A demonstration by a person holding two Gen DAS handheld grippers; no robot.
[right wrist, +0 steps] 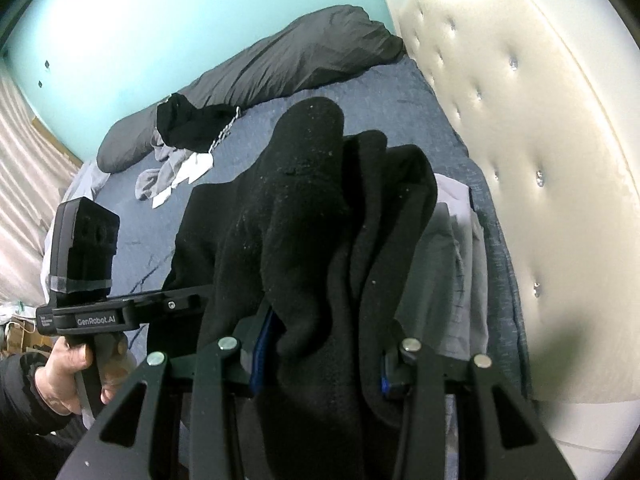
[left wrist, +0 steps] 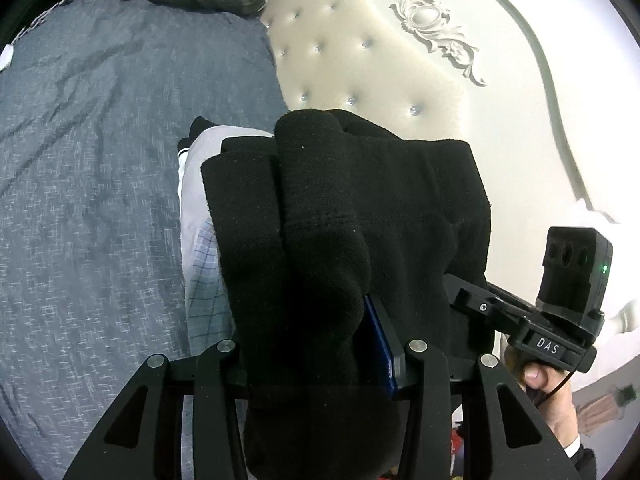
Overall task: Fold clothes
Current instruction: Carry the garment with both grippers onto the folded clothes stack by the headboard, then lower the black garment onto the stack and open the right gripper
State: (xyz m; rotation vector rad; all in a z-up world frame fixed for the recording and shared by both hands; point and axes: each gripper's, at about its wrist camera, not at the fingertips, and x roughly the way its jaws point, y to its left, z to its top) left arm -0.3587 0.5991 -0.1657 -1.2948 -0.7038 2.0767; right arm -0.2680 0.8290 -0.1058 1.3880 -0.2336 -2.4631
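A thick black fleece garment [left wrist: 360,208], folded into a bundle, hangs between both grippers above the bed. My left gripper [left wrist: 316,320] is shut on a bunched fold of it, and one blue pad [left wrist: 380,344] shows against the cloth. My right gripper [right wrist: 320,340] is shut on the same black garment [right wrist: 304,208], with cloth filling the gap between its jaws. The fingertips of both grippers are hidden by the fabric. Under the bundle lies a stack of folded clothes [left wrist: 200,240], white, grey and checked, also seen as the folded stack [right wrist: 460,260] beside the headboard.
The bed has a blue-grey cover [left wrist: 100,160]. A cream tufted headboard [right wrist: 520,140] stands close on the right. A loose heap of unfolded clothes [right wrist: 180,152] and a dark duvet [right wrist: 280,64] lie at the far side. A hand [right wrist: 68,376] holds the left gripper's handle.
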